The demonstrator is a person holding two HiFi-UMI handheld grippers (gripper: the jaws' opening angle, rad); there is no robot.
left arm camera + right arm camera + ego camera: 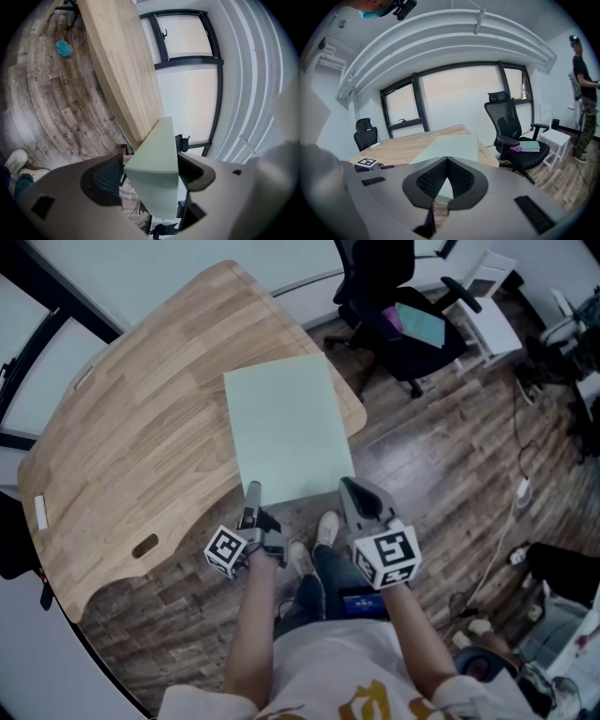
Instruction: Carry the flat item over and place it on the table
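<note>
1. The pale green sheet [286, 427] is lying flat on the wooden table [141, 427], toward the table's right end. Its near short edge is sticking out past the table's near edge, over the floor.
2. The left gripper [251, 495] is sitting at the sheet's near-left corner, just off the table's near edge. It is released: the jaws are standing wide apart, the sheet's corner is passing between them, and the pads are not pressing on it.
3. The right gripper [349, 488] is sitting at the sheet's near-right corner, also just off the table's near edge. It is clenched, with the jaws pinching the sheet's overhanging edge.
4. The person's shoes [326, 529] are standing on the wood floor just in front of the table's near edge, between the two grippers.
5. A black office chair [394, 306] is standing just beyond the table's right end, with a teal book [532, 146] lying on its seat.
6. A second person [583, 93] is standing well apart from the table, past the chair.
7. A small teal thing [63, 48] is lying on the floor, apart from the table.
</note>
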